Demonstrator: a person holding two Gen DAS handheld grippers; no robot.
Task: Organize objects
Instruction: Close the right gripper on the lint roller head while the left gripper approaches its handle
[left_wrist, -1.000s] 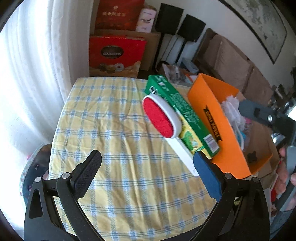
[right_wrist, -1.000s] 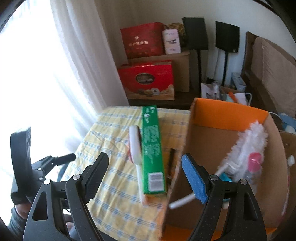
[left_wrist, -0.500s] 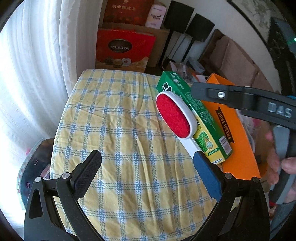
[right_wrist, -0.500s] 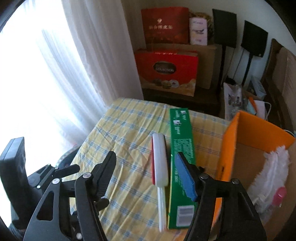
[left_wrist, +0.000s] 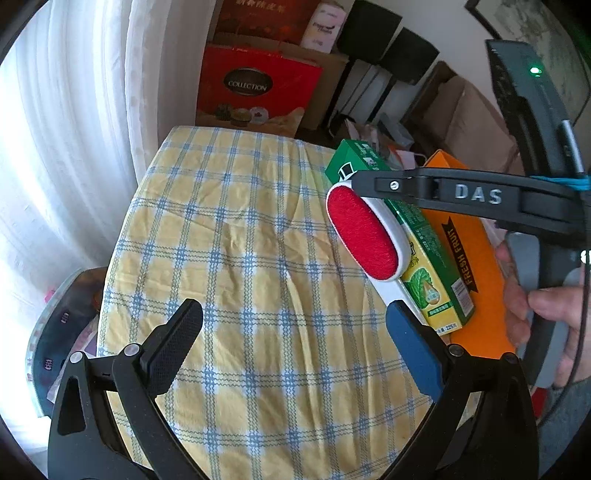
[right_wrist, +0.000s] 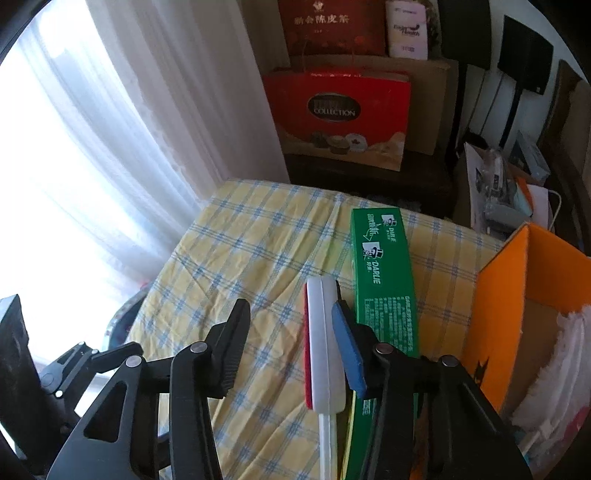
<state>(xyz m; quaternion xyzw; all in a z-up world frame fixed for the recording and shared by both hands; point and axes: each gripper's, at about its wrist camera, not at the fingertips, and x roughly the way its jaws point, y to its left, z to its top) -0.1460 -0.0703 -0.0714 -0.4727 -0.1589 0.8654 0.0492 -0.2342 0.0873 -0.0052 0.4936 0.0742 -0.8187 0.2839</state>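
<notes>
Right gripper (right_wrist: 288, 339) — jaws just closing, pads not yet pressing — straddles the lint brush (right_wrist: 323, 347) beside the green box (right_wrist: 384, 280); left gripper (left_wrist: 295, 332) gapes empty.

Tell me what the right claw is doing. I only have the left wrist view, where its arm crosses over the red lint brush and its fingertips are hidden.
Observer: In the right wrist view the right claw has the lint brush between its fingers. Its jaws have just been closing, but a gap shows between the black finger and the brush's red face, so there is no grip yet.
Reviewer: Is anything in the orange box? I see only its outer wall.
Observer: Yes, a white fluffy duster lies inside the orange box.
</notes>
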